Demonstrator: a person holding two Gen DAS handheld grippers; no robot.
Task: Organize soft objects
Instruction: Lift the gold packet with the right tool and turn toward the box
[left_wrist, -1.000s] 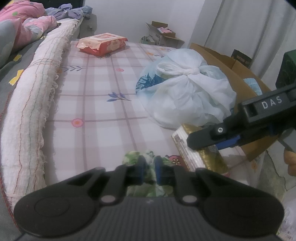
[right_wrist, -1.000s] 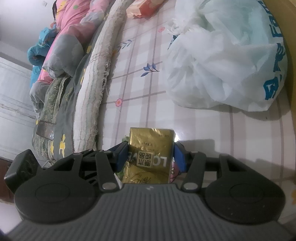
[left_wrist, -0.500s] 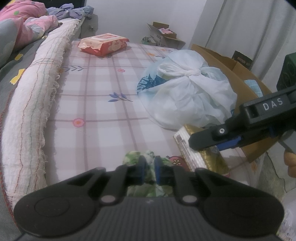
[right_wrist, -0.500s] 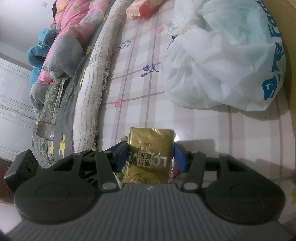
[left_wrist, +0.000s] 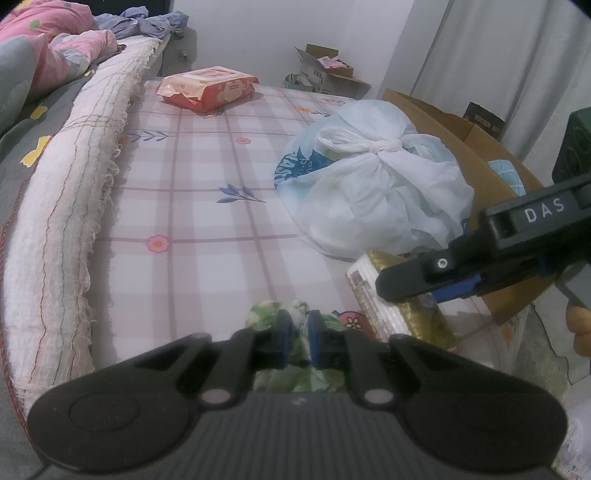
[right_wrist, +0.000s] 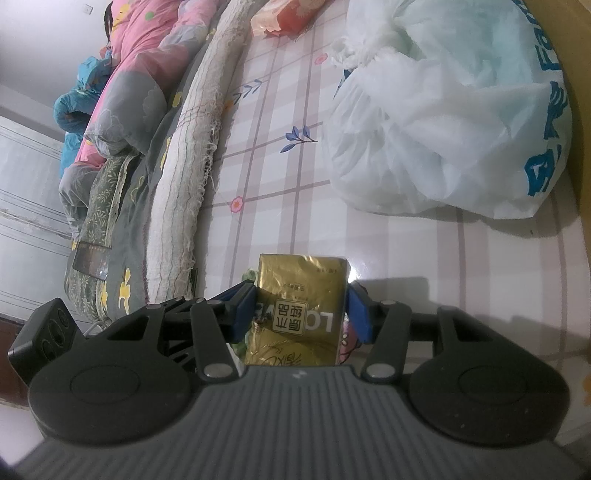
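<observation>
Left wrist view: the left gripper (left_wrist: 298, 334) pinches a green cloth (left_wrist: 266, 314) at the bed's (left_wrist: 207, 221) near edge. Right wrist view: the right gripper (right_wrist: 301, 312) clamps a gold pack (right_wrist: 301, 291) at that edge, near a white bag (right_wrist: 443, 122).

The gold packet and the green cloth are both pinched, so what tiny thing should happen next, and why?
Probably lift both a little off the bed. The left gripper is shut on the green floral cloth, and the right gripper clamps the gold tissue packet. Both lie on the checked sheet, so raising them frees them for sorting.
</observation>
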